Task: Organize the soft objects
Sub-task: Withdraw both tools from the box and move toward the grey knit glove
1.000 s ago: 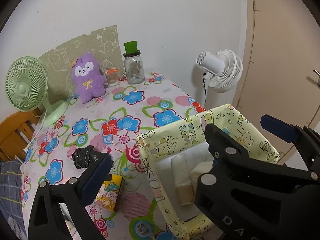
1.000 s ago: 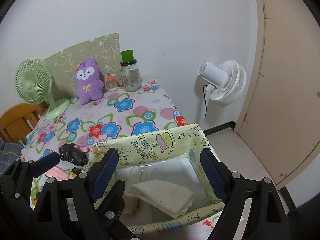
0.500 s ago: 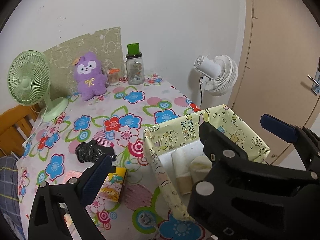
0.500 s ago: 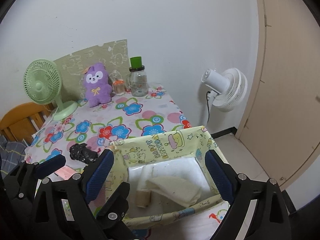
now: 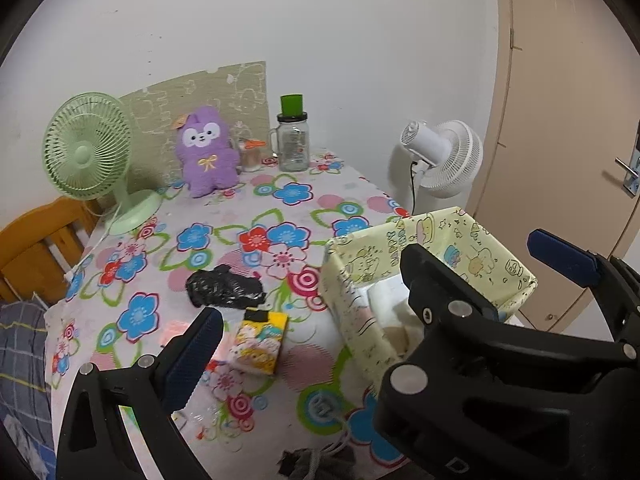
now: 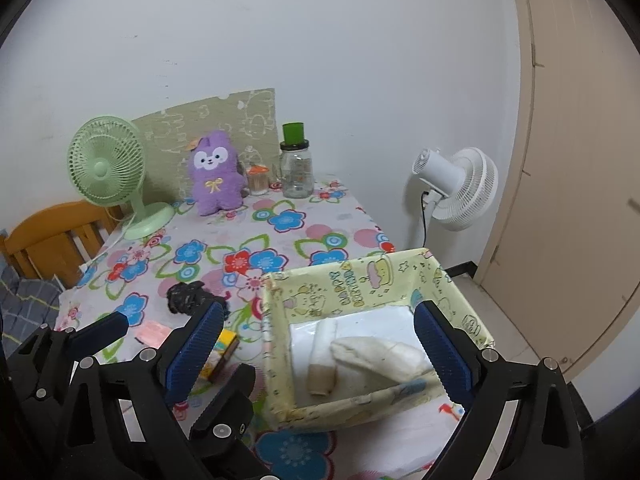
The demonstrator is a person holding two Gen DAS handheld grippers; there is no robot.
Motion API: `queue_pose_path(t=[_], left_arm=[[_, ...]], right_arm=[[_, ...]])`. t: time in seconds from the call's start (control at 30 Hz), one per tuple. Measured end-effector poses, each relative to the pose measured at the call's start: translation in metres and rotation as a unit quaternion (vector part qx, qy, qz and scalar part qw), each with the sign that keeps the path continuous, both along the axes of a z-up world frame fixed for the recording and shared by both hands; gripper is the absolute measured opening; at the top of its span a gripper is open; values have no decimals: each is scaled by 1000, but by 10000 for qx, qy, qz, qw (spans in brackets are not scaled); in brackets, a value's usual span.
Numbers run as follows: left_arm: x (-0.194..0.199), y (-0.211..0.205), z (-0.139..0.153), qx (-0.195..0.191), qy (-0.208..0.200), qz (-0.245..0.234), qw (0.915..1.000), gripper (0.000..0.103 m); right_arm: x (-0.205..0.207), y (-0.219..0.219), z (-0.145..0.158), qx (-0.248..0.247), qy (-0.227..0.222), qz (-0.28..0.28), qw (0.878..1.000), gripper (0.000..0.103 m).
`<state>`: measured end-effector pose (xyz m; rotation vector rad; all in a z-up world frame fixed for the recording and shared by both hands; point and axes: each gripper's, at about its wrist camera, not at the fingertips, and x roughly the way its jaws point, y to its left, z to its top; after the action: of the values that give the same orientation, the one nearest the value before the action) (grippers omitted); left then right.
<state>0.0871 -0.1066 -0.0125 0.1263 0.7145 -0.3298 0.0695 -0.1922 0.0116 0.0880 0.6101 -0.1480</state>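
Yellow fabric bin (image 6: 360, 292) at table's near right corner, overhanging edge; rolled socks (image 6: 322, 356) and folded cream cloth (image 6: 380, 354) inside. Black crumpled soft item (image 5: 224, 288) on floral tablecloth (image 5: 256, 208), left of bin, beside yellow tissue pack (image 5: 260, 340). Purple plush (image 5: 206, 152) far back, by glass jar (image 5: 294, 148) and green fan (image 5: 88, 148).

Right gripper (image 6: 316, 352) wide, empty, above bin. Left gripper (image 5: 372, 300) wide, empty.

Risks, judged: bin nudged off edge; limp black item slipping from shallow pinch; jar toppled reaching for plush.
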Motion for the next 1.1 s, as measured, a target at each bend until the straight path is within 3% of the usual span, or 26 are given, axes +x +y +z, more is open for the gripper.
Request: queue_pose_path(t=[0.23, 1.1], left_arm=[[-15, 25, 1, 25, -241, 119, 9996, 101], [-38, 104, -33, -229, -153, 377, 9989, 101]], right_arm=[[-11, 26, 0, -37, -36, 137, 9999, 98], [-33, 106, -32, 24, -203, 699, 9973, 98]])
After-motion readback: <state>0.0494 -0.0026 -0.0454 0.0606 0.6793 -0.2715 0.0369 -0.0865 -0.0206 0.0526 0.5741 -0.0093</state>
